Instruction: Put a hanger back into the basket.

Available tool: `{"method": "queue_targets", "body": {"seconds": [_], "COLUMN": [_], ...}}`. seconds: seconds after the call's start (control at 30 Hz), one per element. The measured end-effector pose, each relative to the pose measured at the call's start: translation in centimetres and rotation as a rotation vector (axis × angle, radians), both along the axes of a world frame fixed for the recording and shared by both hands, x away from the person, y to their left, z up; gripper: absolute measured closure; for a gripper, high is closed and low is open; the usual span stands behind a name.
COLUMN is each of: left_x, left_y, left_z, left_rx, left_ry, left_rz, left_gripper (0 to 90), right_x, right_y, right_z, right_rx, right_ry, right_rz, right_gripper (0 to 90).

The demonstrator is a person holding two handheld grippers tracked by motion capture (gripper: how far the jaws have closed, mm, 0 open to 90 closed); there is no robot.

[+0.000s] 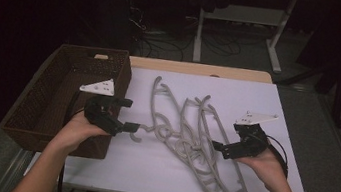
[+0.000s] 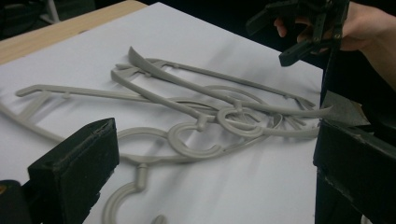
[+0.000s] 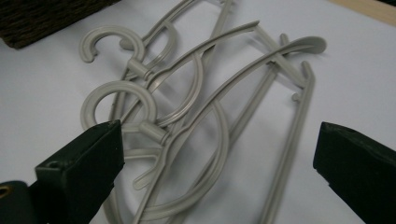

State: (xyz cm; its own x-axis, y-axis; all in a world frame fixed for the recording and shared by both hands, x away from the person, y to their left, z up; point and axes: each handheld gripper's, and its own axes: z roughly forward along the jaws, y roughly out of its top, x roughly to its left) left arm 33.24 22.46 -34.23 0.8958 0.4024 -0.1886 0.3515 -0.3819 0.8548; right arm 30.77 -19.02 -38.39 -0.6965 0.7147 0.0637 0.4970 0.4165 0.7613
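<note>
Both grippers, the left gripper (image 1: 131, 116) and right gripper (image 1: 217, 147), hang wide open and empty, flanking the tangled grey hangers (image 1: 188, 134) on the white table (image 1: 259, 96), probably to separate them for the wicker basket (image 1: 54, 84).

Honestly hard to count the grey hangers (image 1: 193, 134) from the high view, they're piled and crossed over each other so the lower ones are half buried, and where one ends and the next starts is anyone's guess. In the right gripper view the hanger arms run off the bottom and top edges. Left gripper view cuts off one hook (image 2: 122, 198) at the bottom, and a long arm at the left edge. The wicker basket (image 1: 55, 110) has its inside too dark to make out. Everything behind the table (image 1: 273, 141) is just black murk with some cables.
</note>
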Motion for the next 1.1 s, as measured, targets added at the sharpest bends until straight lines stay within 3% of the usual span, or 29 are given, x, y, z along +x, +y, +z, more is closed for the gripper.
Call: {"method": "queue_targets", "body": {"seconds": [0.1,0.23,0.43,0.87,1.1], "left_x": [-0.2,-0.7,-1.2,-1.7,-1.8], "left_y": [-0.6,-2.3,-4.0,-6.0,-6.4], "left_z": [0.1,0.0,-0.2,-3.3,-4.7], "left_rx": [-0.004,-0.002,-0.003,0.013,0.017], "left_ry": [0.004,0.009,0.006,0.021,0.023], "left_rz": [0.005,-0.019,-0.054,-0.065,-0.067], "left_gripper": [0.3,0.3,0.3,0.3,0.3], "right_x": [-0.1,-0.7,-1.1,-2.4,-2.8], "right_y": [0.1,0.4,0.5,0.8,0.8], "right_z": [-0.3,-0.9,-1.7,-4.3,-4.8], "right_rx": [0.005,0.006,0.009,-0.010,-0.016], "right_ry": [0.012,0.035,0.062,0.142,0.153], "right_rz": [0.003,0.031,0.031,0.053,0.061], "right_gripper": [1.7,4.2,8.3,19.2,25.6]}}
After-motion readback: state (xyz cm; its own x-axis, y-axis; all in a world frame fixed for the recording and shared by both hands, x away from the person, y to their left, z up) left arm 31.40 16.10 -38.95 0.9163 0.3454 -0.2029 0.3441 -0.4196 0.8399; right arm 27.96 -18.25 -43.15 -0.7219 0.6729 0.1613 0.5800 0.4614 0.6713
